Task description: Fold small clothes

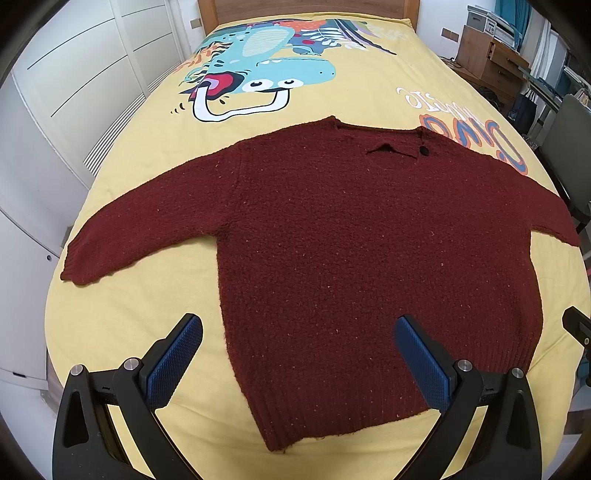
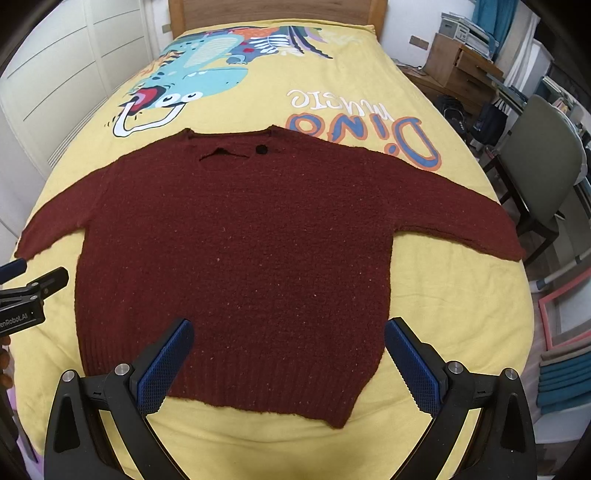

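A dark red knitted sweater (image 1: pixel 351 236) (image 2: pixel 236 240) lies flat on the yellow bedspread (image 1: pixel 147 314) (image 2: pixel 443 295), both sleeves spread out sideways, neck towards the headboard and ribbed hem towards me. My left gripper (image 1: pixel 299 354) hovers open above the hem's left part, nothing between its blue pads. My right gripper (image 2: pixel 288 358) is open too, above the hem's middle and right part, and holds nothing. The left gripper's side shows at the left edge of the right wrist view. A dark button (image 2: pixel 261 149) sits by the collar.
The bedspread carries a cartoon dinosaur print (image 1: pixel 258 70) and lettering (image 2: pixel 365 129). White wardrobe doors (image 1: pixel 74 92) run along the left. A wooden headboard (image 2: pixel 277 11), a dresser (image 2: pixel 458 70), a grey-green chair (image 2: pixel 543 162) and stacked blue cloth (image 2: pixel 561 384) stand around the bed.
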`<state>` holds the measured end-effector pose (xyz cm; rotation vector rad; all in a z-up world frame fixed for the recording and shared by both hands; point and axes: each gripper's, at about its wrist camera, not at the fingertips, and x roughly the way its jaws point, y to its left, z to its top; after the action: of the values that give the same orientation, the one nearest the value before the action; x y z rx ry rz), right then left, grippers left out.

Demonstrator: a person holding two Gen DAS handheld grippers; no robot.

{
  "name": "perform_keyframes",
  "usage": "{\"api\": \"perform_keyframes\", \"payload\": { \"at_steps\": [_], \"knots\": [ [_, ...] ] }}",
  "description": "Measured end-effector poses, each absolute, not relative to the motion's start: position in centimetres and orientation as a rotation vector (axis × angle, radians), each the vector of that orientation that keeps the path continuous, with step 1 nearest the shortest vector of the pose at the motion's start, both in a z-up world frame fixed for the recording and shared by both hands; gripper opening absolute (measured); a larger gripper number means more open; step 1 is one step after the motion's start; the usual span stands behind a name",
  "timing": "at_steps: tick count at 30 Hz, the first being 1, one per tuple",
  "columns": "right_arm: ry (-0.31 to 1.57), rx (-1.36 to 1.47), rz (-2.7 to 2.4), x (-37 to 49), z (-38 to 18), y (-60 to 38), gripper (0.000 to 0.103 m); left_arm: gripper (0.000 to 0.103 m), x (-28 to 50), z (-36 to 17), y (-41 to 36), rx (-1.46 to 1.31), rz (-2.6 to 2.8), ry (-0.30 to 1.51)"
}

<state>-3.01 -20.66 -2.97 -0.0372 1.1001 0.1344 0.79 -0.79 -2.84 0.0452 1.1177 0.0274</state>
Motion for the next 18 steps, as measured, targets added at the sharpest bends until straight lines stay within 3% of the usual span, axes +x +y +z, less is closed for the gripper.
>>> {"api": "perform_keyframes", "payload": {
  "at_steps": [9, 18],
  "knots": [
    [1.084, 0.039, 0.148, -1.5, -3.9, -22.3, 0.103, 0.102, 2.0, -2.7, -0.4, 0.033, -0.012, 1.112],
    [1.068, 0.128, 0.032, 4.0, -6.9, -31.3, 0.103, 0.102, 6.2, -3.1, 0.6, 0.030, -0.025, 1.119]
  ]
}}
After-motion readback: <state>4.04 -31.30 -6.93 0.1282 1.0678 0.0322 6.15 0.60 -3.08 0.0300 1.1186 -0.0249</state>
